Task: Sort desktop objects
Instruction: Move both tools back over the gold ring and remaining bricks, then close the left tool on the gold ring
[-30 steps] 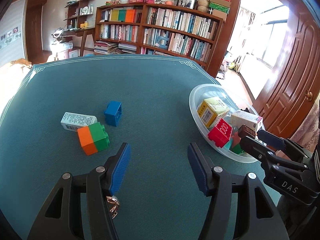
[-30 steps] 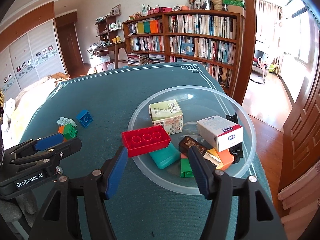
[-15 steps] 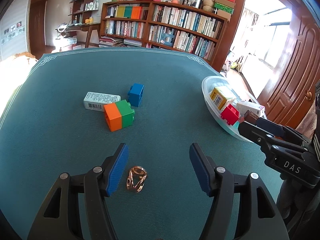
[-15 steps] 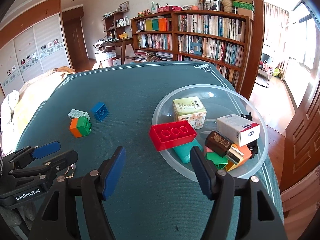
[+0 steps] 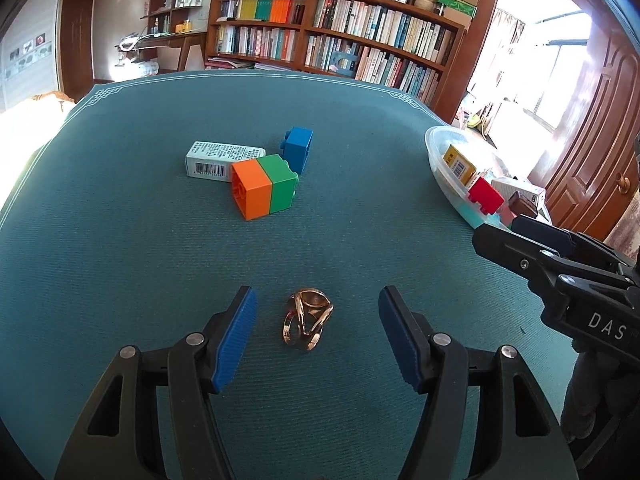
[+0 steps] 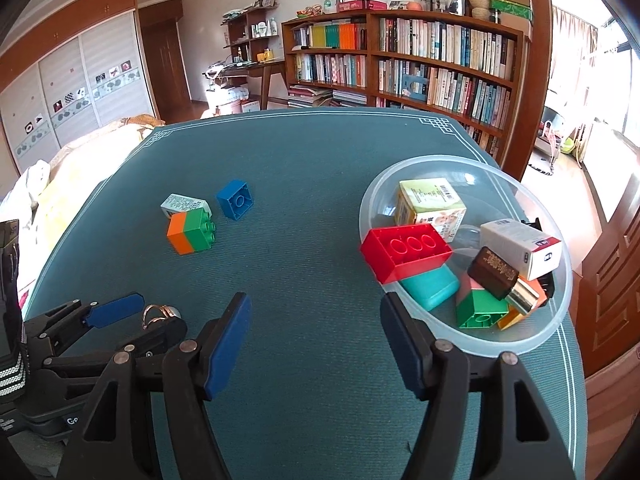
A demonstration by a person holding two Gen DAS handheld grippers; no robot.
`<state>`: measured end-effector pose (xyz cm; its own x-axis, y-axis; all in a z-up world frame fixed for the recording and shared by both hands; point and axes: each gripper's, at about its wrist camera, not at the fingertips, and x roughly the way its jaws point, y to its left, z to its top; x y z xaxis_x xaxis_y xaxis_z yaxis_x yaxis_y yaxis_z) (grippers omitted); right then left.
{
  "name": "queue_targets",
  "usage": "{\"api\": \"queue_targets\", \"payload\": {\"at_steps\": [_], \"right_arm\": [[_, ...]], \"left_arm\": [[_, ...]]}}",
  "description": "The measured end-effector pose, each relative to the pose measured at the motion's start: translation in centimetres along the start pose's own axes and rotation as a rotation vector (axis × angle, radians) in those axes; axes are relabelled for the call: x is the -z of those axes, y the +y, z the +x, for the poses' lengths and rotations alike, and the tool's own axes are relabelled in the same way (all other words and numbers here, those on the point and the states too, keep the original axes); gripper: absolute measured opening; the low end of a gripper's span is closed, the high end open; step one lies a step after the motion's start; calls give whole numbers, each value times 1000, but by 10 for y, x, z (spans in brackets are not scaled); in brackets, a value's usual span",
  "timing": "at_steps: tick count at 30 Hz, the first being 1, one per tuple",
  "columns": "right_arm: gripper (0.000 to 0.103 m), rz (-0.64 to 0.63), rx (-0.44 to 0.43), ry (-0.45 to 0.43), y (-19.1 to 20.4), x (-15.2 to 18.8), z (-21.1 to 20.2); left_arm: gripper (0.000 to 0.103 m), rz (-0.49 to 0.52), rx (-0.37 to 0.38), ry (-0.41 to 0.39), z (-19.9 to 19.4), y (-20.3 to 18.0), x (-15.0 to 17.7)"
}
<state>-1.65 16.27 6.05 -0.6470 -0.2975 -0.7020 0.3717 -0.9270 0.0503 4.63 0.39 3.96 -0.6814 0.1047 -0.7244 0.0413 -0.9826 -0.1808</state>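
A gold ring-shaped trinket [image 5: 306,324] lies on the teal tablecloth between the fingers of my left gripper [image 5: 317,300], which is open and not touching it. Farther up the table lie an orange-and-green block [image 5: 264,188], a blue block [image 5: 298,148] and a small white box [image 5: 218,160]. My right gripper [image 6: 316,308] is open and empty, hanging over bare cloth just left of the clear bowl [image 6: 472,168]. The bowl holds a red brick [image 6: 406,250], small boxes, a green block and other bits. In the right wrist view the trinket [image 6: 156,312] shows at the left gripper's tips.
The table's rounded edges fall off at left and right. The bowl [image 5: 434,140] sits near the right edge. My right gripper [image 5: 496,230] reaches in from the right in the left wrist view. A bookshelf and a wooden door stand behind the table.
The gold trinket, earlier tucked under the left finger, now lies in plain view between the fingers. Both grippers have pulled back; the right one has shifted left, off the bowl.
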Motion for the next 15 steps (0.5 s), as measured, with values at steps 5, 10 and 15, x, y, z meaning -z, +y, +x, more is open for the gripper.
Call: {"api": "queue_targets", "payload": {"at_steps": [5, 10, 15], "right_arm": [[71, 4, -23, 28, 8, 3, 8], [71, 7, -74, 40, 16, 3, 14], [71, 6, -111, 49, 24, 0, 21]], "left_arm": [[66, 17, 1, 34, 8, -2, 5], [64, -7, 18, 40, 9, 4, 7], [64, 9, 21, 31, 7, 5, 10]]}}
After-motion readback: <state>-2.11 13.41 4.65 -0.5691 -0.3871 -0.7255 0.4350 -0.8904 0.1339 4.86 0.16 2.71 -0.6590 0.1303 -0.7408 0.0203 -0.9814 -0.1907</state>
